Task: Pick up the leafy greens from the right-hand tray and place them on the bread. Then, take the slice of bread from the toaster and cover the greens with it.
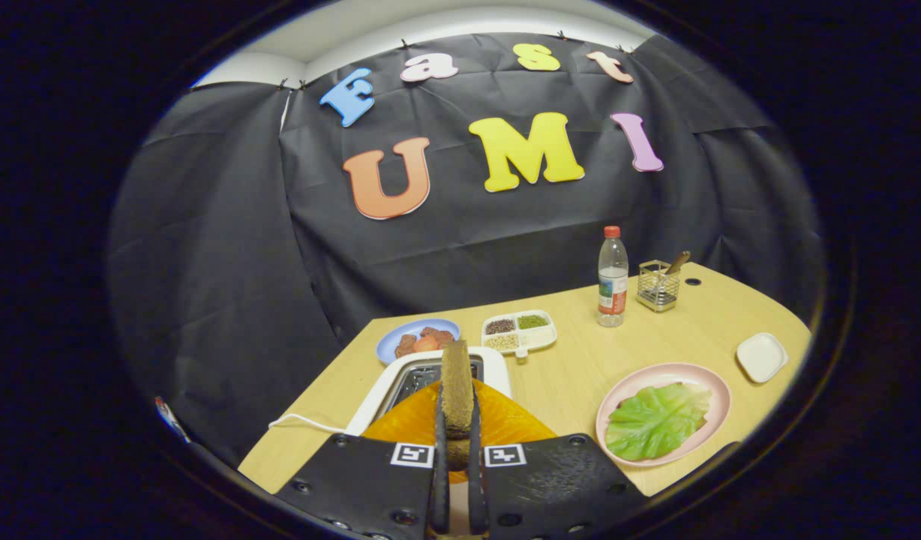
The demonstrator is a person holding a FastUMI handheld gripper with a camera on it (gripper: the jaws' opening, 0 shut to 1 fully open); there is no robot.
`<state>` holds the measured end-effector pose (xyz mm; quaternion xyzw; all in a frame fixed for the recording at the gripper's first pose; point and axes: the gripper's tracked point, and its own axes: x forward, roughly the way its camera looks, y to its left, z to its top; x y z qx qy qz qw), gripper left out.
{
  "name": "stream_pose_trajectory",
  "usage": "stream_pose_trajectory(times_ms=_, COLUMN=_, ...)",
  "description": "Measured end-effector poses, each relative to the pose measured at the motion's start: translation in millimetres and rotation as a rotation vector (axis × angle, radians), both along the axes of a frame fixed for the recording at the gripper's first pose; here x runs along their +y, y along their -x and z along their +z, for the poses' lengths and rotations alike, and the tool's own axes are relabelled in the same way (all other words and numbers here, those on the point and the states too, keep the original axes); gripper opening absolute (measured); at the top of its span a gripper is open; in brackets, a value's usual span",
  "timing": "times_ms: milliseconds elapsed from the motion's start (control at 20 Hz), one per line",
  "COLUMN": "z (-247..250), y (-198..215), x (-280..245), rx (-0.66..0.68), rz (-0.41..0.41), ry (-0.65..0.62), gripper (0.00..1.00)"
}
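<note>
A black cloth wall [460,225], creased and pinned up along its top edge, closes the booth behind a light wooden table [580,360]. Above the cloth there is a strip of pale ceiling [400,37]. The table has a rounded far corner with a small dark hole [692,283] near it.

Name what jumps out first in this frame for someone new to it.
The slice of bread stands on edge, clamped between the gripper fingers, above the white toaster and an orange plate just ahead. Right of the fingers, the leafy greens lie flat on a pink plate. Beyond, a water bottle stands upright on the table.
</note>
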<state>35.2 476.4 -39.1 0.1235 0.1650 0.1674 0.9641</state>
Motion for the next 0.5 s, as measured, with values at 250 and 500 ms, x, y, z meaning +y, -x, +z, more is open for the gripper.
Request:
stream_pose_trajectory(times_ms=250, z=54.0, y=2.5, x=-24.6, rx=-0.081, rz=0.003, ry=-0.124, gripper=0.1)
stream_pose_trajectory(times_ms=500, z=74.1, y=-1.3, x=-77.4, rx=-0.112, rz=-0.049, ry=-0.198, gripper=0.1)
